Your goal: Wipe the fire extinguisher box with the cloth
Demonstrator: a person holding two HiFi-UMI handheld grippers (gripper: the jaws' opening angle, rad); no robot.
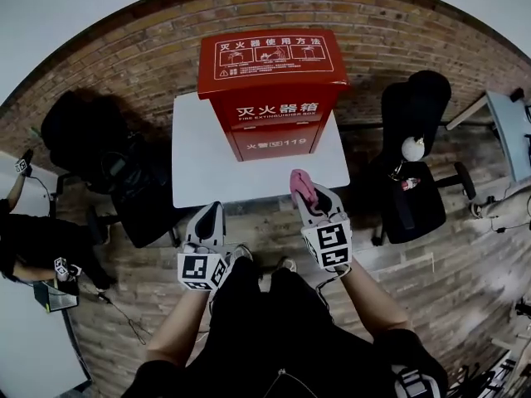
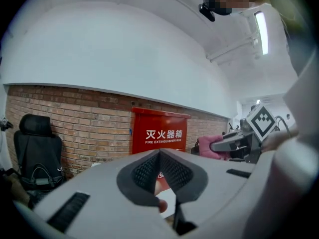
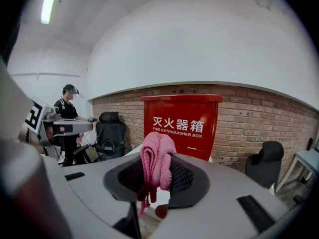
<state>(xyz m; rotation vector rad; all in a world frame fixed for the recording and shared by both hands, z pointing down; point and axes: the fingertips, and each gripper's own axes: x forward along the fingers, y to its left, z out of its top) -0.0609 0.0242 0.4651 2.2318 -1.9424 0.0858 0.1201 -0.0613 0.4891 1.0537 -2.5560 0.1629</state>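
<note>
A red fire extinguisher box with white lettering stands against the brick wall at the back of a white table. It also fills the middle of the left gripper view and the right gripper view. My right gripper is shut on a pink cloth, held at the table's front edge, short of the box. The cloth hangs bunched between its jaws. My left gripper is shut with nothing in it, just below the table's front edge. From the left gripper view, the right gripper shows with the cloth.
Black office chairs stand on both sides of the table: one at the left, one at the right. A person stands far left by the wall. A pale desk edge sits at the far right. The floor is wood plank.
</note>
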